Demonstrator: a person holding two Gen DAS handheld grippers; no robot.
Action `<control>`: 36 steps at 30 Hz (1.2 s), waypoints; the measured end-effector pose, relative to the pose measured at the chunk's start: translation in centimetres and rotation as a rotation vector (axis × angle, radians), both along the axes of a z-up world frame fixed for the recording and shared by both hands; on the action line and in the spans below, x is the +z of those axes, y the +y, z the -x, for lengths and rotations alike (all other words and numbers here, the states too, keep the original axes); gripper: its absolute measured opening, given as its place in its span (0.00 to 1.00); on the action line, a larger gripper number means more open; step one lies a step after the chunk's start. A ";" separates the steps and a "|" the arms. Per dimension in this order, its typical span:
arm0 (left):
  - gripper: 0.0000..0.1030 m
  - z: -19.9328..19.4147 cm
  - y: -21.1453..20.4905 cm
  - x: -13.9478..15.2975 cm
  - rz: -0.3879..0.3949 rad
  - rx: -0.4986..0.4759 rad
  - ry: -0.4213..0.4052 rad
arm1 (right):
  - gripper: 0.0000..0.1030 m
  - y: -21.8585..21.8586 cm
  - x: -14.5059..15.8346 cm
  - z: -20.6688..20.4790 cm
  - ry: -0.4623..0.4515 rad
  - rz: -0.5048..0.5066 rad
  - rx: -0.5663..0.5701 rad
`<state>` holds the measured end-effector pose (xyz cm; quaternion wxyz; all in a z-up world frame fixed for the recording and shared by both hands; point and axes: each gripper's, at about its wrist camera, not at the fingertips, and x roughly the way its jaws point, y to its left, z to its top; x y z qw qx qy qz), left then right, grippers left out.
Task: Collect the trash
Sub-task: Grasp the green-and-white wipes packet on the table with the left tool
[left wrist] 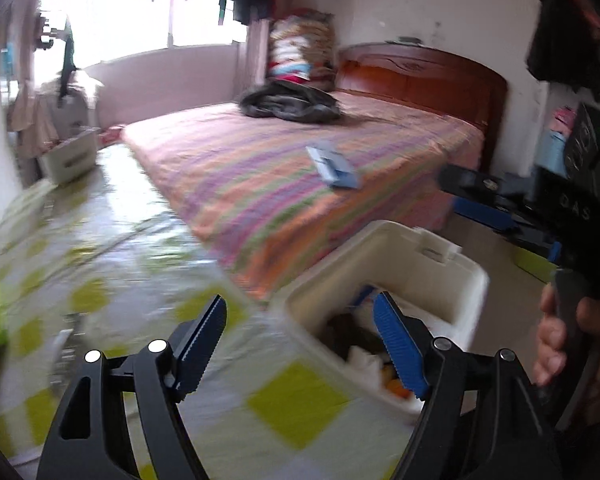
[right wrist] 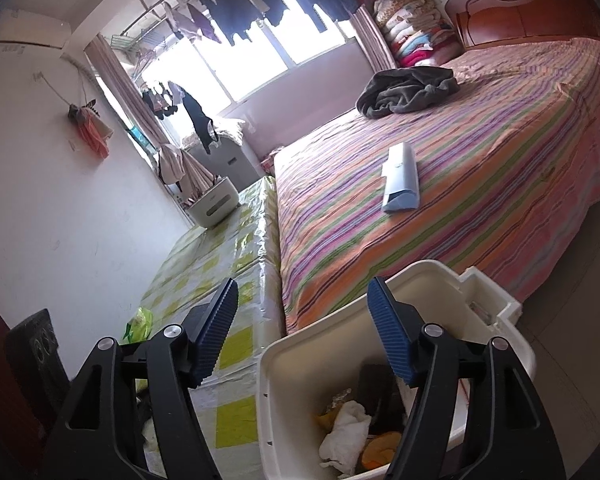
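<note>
A white plastic bin [right wrist: 492, 304] stands at the foot of the bed and holds crumpled white tissue [right wrist: 346, 428], orange scraps and dark wrappers. It also shows in the left wrist view [left wrist: 404, 248]. My right gripper [right wrist: 302, 292] is open and empty above the bin's near left rim. My left gripper [left wrist: 300, 306] is open and empty, over the bin's left edge and the checked tabletop. A pale blue flat box [right wrist: 400, 182] lies on the striped bed; it also shows in the left wrist view [left wrist: 334, 166]. A green wrapper [right wrist: 140, 322] lies on the checked table.
A table with a yellow-green checked cover [right wrist: 220, 240] runs along the left of the bed [right wrist: 500, 160]. A white basket [right wrist: 214, 202] stands at its far end. A dark garment [right wrist: 408, 90] lies on the bed near stacked quilts. The right gripper body [left wrist: 572, 200] shows at right.
</note>
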<state>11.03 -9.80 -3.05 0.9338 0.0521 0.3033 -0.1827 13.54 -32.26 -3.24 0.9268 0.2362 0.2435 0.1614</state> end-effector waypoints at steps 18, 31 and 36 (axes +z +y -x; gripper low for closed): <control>0.72 -3.3 25.4 1.9 -0.029 0.639 -0.046 | 0.65 13.5 0.1 -1.8 0.027 0.068 0.230; 0.72 -10.4 33.0 -3.4 -0.036 0.760 0.199 | 0.65 16.5 -1.3 -2.9 0.077 0.044 0.342; 0.72 -11.0 34.9 -5.0 -0.031 0.792 0.245 | 0.65 16.1 -1.3 -3.5 0.095 0.019 0.348</control>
